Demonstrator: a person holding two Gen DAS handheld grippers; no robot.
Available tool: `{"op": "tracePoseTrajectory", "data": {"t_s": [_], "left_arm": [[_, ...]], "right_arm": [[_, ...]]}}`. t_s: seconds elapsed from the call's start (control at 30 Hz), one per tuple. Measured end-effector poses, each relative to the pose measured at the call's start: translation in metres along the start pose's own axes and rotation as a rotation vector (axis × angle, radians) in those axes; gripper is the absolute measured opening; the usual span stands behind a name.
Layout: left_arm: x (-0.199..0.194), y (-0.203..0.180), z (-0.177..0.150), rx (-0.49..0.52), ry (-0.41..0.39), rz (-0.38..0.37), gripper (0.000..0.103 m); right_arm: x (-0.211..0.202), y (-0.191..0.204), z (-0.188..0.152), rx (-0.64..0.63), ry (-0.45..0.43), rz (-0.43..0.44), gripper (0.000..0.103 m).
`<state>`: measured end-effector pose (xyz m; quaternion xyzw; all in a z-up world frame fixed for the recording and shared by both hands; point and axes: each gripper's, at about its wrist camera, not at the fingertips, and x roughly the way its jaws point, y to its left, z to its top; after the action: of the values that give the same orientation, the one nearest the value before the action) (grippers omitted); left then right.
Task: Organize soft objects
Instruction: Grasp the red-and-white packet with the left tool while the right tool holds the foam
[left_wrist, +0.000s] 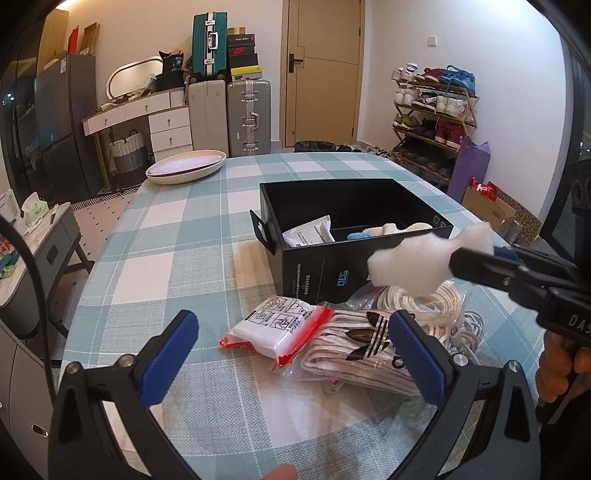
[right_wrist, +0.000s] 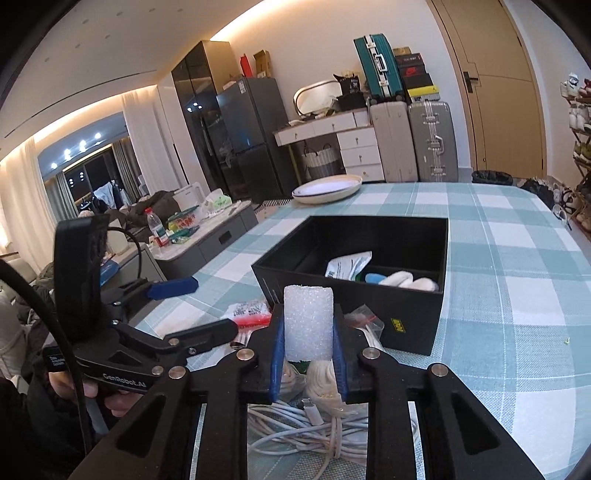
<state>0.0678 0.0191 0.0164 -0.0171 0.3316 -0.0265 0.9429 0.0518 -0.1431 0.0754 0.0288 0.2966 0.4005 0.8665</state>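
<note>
Right wrist view: my right gripper (right_wrist: 308, 328) pinches a white foam block (right_wrist: 307, 319) squarely between its pads, above coiled white cables (right_wrist: 314, 424). Left wrist view alone shows my left gripper (left_wrist: 291, 354) spread wide and empty over bagged socks (left_wrist: 354, 350), beside the black box (left_wrist: 295, 266) on the checked tablecloth (left_wrist: 177, 258).

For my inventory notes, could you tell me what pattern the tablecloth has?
The tablecloth has a light teal and white check pattern, clearest in the left wrist view.
</note>
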Motion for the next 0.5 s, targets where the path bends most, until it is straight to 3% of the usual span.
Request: {"op": "tracePoseTrajectory", "data": {"t_s": [0.13, 0.27, 0.5], "left_arm": [[0.002, 0.001, -0.001, -0.005, 0.006, 0.009, 0.103], [0.007, 0.011, -0.002, -0.037, 0.004, 0.079, 0.103], [0.024, 0.03, -0.007, -0.138, 0.039, 0.051, 0.102]], "right_arm": [[-0.012, 0.001, 0.002, -0.008, -0.035, 0.006, 0.022], [-0.019, -0.002, 0.004, 0.001, -0.057, 0.004, 0.022], [-0.024, -0.002, 0.004, 0.005, -0.064, 0.001, 0.022]]}}
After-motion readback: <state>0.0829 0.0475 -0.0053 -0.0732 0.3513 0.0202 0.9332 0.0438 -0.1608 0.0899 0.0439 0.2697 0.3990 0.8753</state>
